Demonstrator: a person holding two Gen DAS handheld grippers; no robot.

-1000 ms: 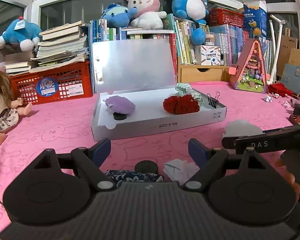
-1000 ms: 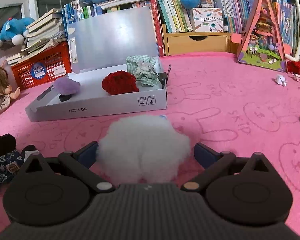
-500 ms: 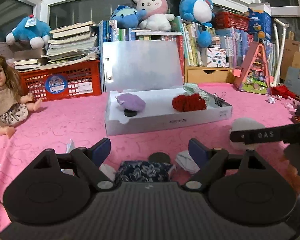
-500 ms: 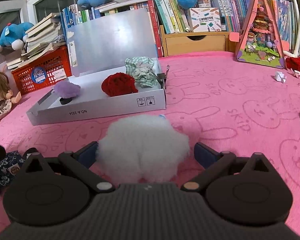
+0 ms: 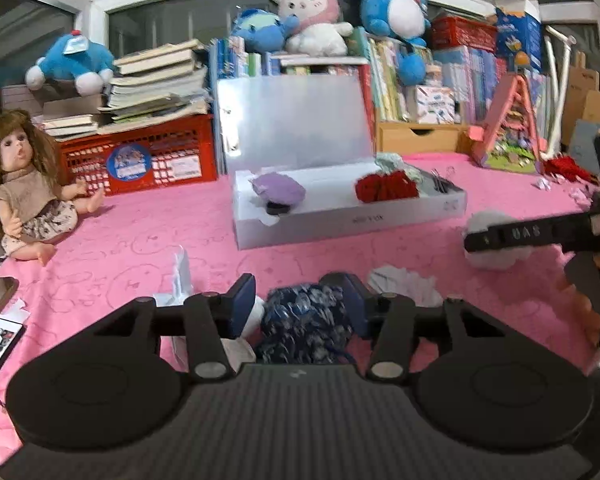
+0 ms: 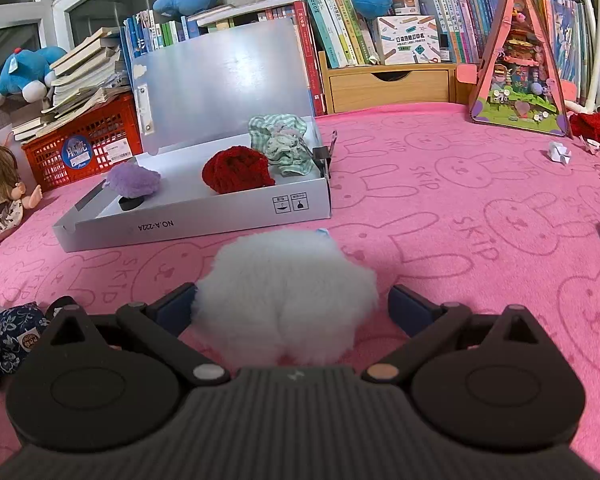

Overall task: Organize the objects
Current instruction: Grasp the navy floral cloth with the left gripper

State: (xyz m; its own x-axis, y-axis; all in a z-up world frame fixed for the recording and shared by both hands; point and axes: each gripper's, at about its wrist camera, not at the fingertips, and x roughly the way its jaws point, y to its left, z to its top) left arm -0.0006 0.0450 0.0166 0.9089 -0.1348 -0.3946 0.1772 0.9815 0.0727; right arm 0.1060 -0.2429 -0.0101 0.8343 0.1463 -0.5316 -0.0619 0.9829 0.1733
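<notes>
**A:** What has changed since a second ago?

**B:** In the left wrist view the white box (image 5: 348, 216) has slid from centre frame toward the upper middle, and the doll (image 5: 20, 184) has come fully into the left edge. The left gripper (image 5: 300, 306) stood wide apart then; now its jaws are closing, and the dark blue floral fabric piece (image 5: 304, 328) sits between them. The right pad looks to be touching the cloth; the left one I cannot be sure of, since the picture is blurred there.

**A:** And the other side?

**B:** The right wrist view matches the earlier one. The right gripper (image 6: 290, 306) is spread wide with the white fluffy pompom (image 6: 288, 296) between its fingers, left pad at the fur's edge, right pad clear of it. It grips nothing.

**A:** Where must things go?

**B:** I'd judge into the box, where a purple pompom (image 6: 134, 180), a red knitted piece (image 6: 236, 170) and a green checked cloth (image 6: 282, 144) already lie. From the left gripper the box lies straight ahead, upper centre of frame, its long axis running left to right across the view. From the right gripper it sits upper left of centre.

**A:** Which hand is nearer?

**B:** The right one appears nearer; the box's front wall is just beyond the white pompom.
</notes>
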